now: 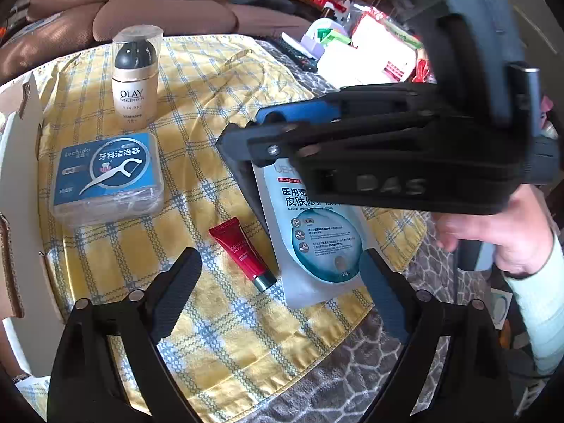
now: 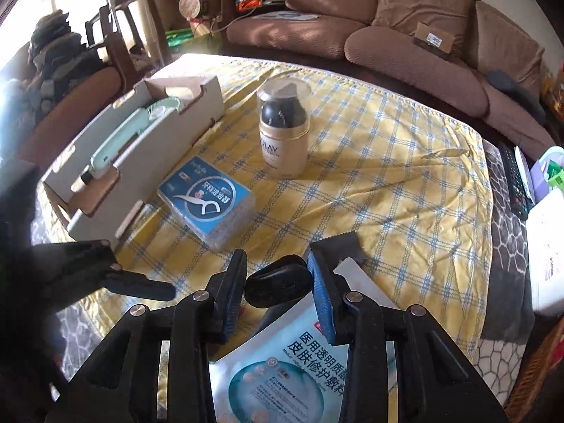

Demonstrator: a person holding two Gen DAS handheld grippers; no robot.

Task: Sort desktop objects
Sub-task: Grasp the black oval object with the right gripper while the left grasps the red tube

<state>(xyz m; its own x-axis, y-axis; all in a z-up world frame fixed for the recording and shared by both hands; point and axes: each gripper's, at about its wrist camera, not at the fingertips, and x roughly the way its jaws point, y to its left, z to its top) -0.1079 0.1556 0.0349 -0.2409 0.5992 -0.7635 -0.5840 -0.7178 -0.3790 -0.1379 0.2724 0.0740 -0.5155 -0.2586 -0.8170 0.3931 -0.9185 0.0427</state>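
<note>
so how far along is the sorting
Early on. Done: a mint-green item already lies in the cardboard box. In hand: the right tool is closed on a small black oval object above the mask sachet; the left tool is open and empty near the red tube. Left on the cloth: Olay bottle, floss pick box, red tube and sachet.

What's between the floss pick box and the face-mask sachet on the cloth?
A red tube lies flat on the yellow checked cloth between the floss pick box and the sachet, nearer the sachet. It shows in the left wrist view only.
</note>
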